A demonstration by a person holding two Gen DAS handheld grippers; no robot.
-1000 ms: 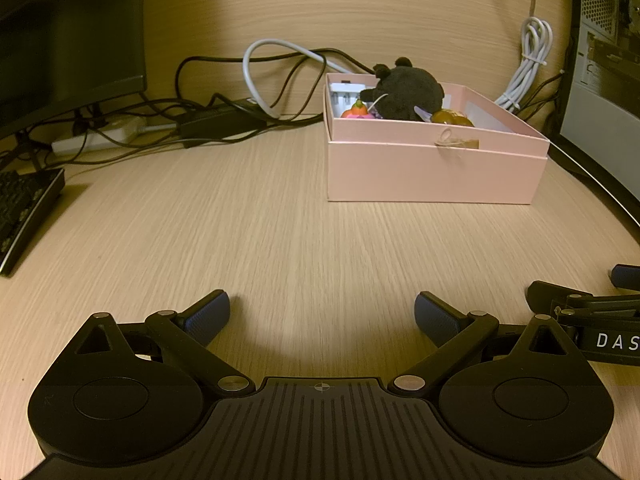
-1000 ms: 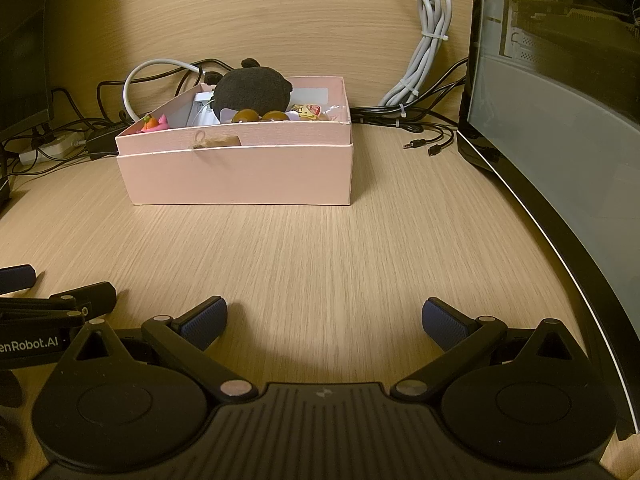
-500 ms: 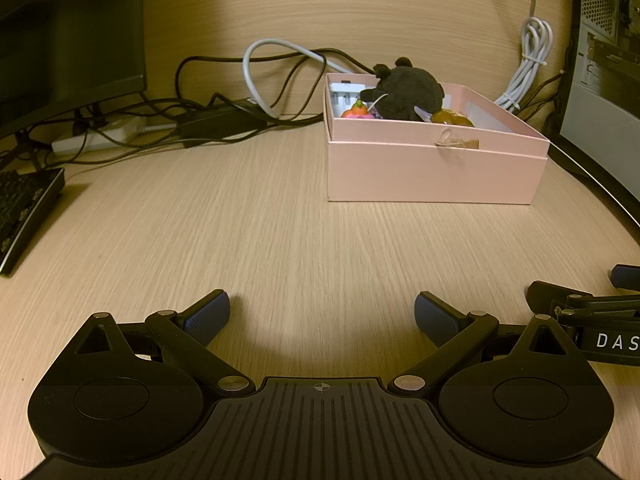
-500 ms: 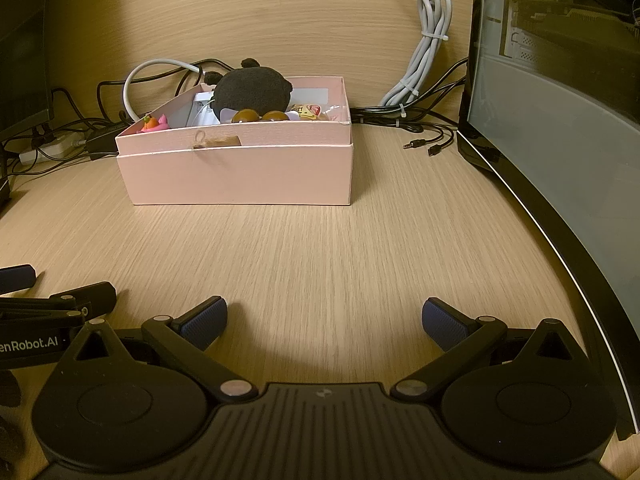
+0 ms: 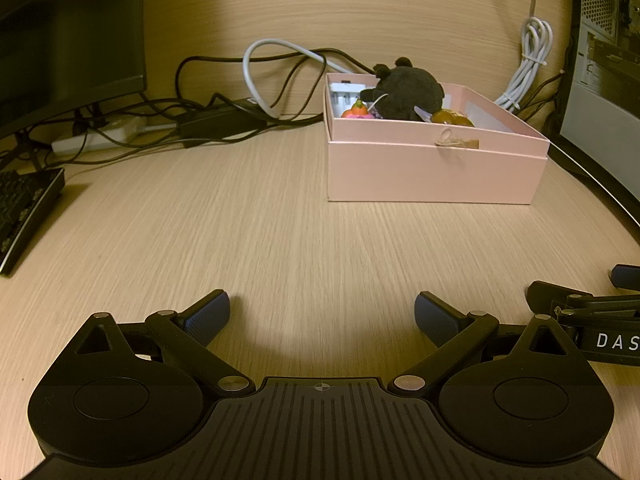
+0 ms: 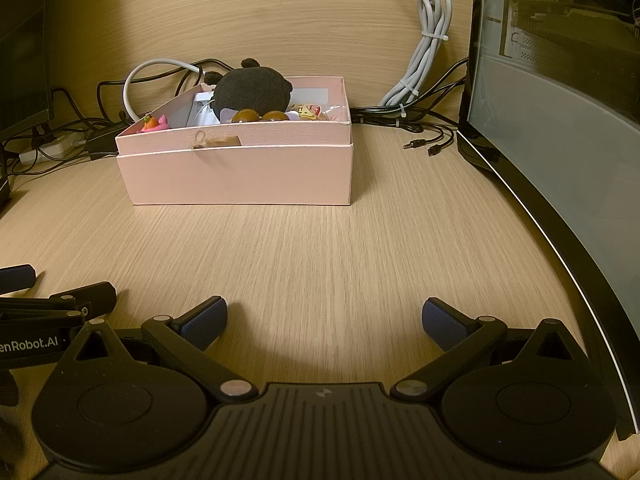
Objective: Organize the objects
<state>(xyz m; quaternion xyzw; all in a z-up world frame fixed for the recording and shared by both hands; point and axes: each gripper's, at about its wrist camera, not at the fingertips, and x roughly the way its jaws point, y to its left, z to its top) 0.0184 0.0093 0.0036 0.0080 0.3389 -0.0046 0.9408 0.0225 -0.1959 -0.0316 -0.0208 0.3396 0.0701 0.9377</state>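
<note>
The pink box (image 5: 436, 170) sat on the desk (image 5: 280, 240) in the upper right of the left wrist view and upper centre-left of the right wrist view, well apart from both grippers. Inside it lay a dark plush toy (image 6: 252, 94), an orange-and-pink figure (image 5: 357, 110) at its left end, two brown glossy pieces (image 6: 260, 116) and a white item (image 6: 202, 110); a small tag (image 6: 216, 141) hung over the front wall. The left gripper (image 5: 322, 314) at the bottom of its frame had its jaws spread wide, holding nothing. The right gripper (image 6: 324, 318) was likewise wide apart and empty. Cables (image 5: 248, 116) lay behind the box, a keyboard (image 5: 24, 212) at far left, a monitor (image 6: 560, 160) at right.
</note>
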